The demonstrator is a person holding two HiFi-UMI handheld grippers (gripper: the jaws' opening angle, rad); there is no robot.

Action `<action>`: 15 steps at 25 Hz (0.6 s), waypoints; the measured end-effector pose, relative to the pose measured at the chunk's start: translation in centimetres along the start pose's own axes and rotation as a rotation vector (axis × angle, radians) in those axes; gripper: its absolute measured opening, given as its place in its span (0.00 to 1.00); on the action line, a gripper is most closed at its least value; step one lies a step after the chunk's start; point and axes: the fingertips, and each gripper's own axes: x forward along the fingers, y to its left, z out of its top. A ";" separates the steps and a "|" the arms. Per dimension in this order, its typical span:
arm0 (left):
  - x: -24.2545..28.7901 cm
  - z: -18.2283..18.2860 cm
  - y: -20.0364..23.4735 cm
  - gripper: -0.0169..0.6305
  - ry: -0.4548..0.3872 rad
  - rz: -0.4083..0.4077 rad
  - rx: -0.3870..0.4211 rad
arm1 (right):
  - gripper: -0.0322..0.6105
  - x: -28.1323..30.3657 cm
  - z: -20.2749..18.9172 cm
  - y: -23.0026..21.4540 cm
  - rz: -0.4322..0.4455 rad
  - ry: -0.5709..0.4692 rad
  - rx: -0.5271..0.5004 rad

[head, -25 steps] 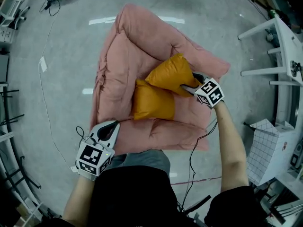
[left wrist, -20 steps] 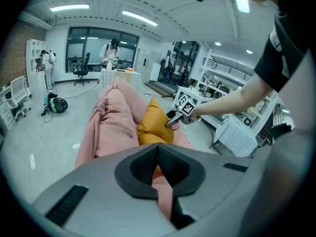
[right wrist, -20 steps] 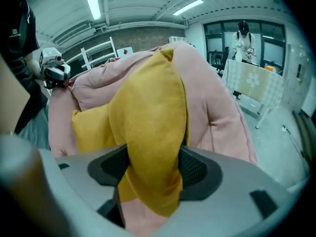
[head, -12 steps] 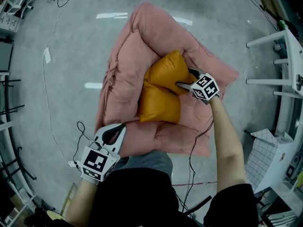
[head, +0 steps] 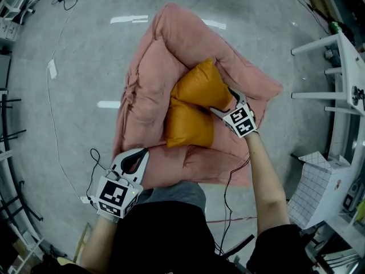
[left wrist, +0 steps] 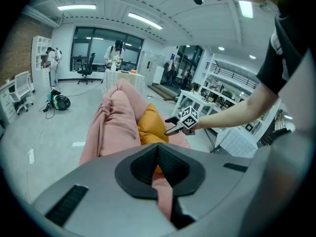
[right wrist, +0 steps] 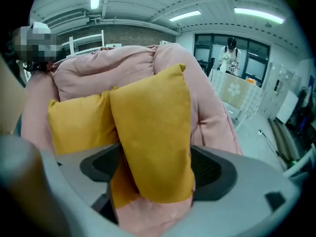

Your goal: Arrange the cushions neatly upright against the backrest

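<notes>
Two orange cushions sit on the pink padded seat [head: 159,44]. One cushion [head: 199,87] [right wrist: 153,127] leans against the backrest; the other [head: 188,127] [right wrist: 81,122] stands beside it. My right gripper [head: 227,103] [right wrist: 155,174] is at the first cushion's near corner. Its jaws have just been opening and stand wide, with the cushion's lower edge loose between them. My left gripper [head: 134,160] [left wrist: 158,149] hovers at the seat's front edge, jaws together, holding nothing. The left gripper view also shows the right gripper [left wrist: 170,126] at the cushion.
White table frames [head: 342,56] stand to the right, with a gridded white box [head: 316,187] nearer me. A cable [head: 57,96] trails over the grey floor on the left, beside racks [head: 8,153]. People stand far off by the windows [left wrist: 116,53].
The right gripper's jaws have spread and it has slid to the cushion's near corner. That cushion now leans more against the backrest. The left gripper has stayed put.
</notes>
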 end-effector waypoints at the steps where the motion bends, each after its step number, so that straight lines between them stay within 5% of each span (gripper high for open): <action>1: 0.0 0.0 0.0 0.05 -0.002 -0.002 0.001 | 0.74 0.2 -0.3 0.6 -0.004 0.003 0.001; 6: -0.1 0.2 0.0 0.05 -0.003 -0.004 0.013 | 0.80 2.2 -1.2 1.4 -0.079 0.064 -0.052; 12: -0.1 0.2 -0.5 0.05 -0.007 -0.010 0.031 | 0.80 4.0 -0.9 0.2 -0.214 0.072 0.021; 15: -0.1 0.2 -0.6 0.05 -0.010 -0.013 0.038 | 0.69 3.9 -0.7 0.4 -0.206 0.082 0.026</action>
